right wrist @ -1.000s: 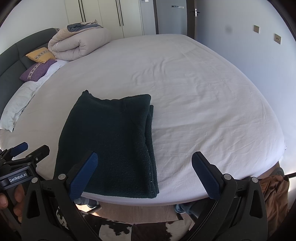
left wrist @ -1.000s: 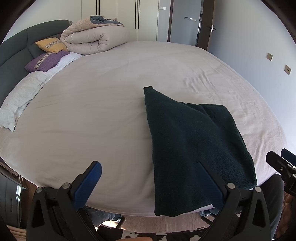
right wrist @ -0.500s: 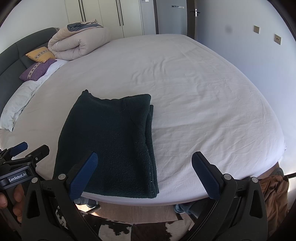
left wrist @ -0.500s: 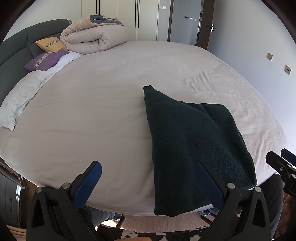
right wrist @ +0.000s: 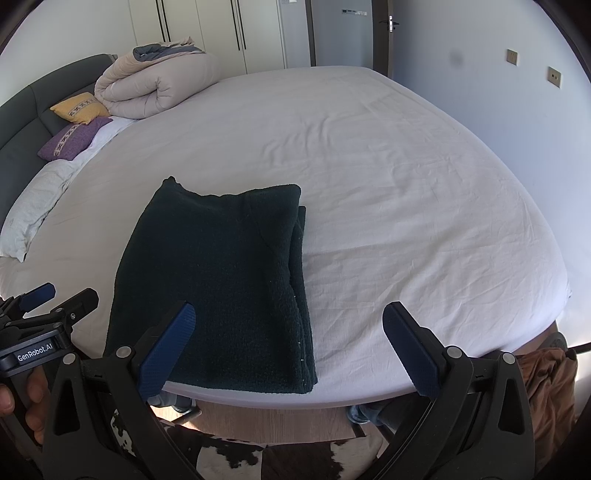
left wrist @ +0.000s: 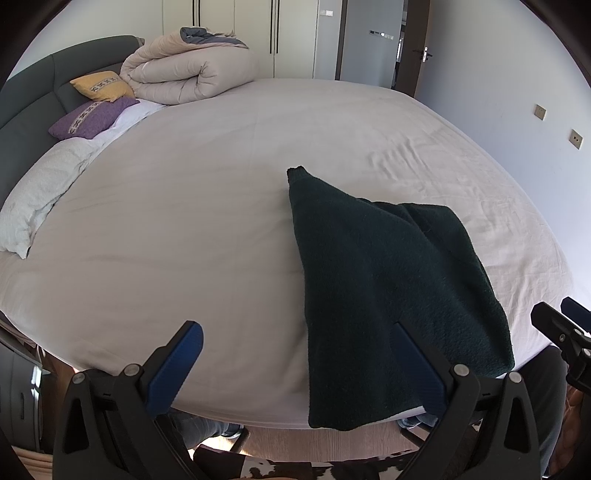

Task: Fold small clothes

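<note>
Here, the dark green garment (right wrist: pixel 218 280) lies folded on the bed (right wrist: pixel 388 192), a thick, fleecy rectangle with its layered edges stacked along its right side in the right wrist view. It sits in the lower left-centre of that frame, its near edge reaching the mattress's near rim. In the left wrist view the same garment (left wrist: pixel 391 295) fills the lower right, its far corner poking up in a small point near frame centre and its near end draping slightly over the bed's rim.

The right claw (right wrist: pixel 288 343) is released, its blue-padded fingers (right wrist: pixel 168 347) spread wide at the bottom of the frame; the left pad overlaps the garment's near left corner in the picture, but whether it touches cannot be told. The left claw (left wrist: pixel 299 363) is likewise released and empty, one pad over bare sheet, the other in front of the garment. A hand (right wrist: pixel 26 398) grips the left claw's handle at the lower left of the right wrist view.

Further out, a rolled duvet (left wrist: pixel 188 70), a yellow cushion (left wrist: pixel 101 85) and a purple cushion (left wrist: pixel 90 118) rest by the dark headboard (left wrist: pixel 33 92) in the upper left. Wardrobe doors (right wrist: pixel 221 33) line the top.
</note>
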Demonstrator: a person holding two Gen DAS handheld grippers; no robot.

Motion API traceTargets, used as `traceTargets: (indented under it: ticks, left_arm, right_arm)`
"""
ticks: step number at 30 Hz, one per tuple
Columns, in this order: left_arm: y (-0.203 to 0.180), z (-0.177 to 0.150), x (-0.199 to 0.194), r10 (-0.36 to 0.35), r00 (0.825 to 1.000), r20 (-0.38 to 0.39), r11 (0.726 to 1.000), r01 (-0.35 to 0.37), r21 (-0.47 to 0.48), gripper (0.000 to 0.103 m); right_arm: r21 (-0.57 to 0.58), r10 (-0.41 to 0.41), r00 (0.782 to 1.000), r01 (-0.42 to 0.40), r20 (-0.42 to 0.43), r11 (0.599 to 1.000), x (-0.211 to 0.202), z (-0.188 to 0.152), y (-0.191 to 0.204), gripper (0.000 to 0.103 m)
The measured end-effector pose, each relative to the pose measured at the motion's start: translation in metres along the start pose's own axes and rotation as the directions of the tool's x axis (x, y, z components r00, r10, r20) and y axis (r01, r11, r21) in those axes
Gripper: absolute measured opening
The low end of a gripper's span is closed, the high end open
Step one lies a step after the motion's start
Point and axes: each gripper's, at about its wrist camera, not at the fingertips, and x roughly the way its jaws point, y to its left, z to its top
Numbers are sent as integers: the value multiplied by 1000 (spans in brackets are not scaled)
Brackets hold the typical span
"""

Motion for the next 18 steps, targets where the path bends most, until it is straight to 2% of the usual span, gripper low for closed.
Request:
traceTargets:
  ticks: [18]
  left_arm:
    - [2, 1, 2, 1, 1000, -11, 1000, -1, 4, 103]
  right_arm:
    - [2, 4, 1000, -4, -9, 1000, 4, -3, 0, 103]
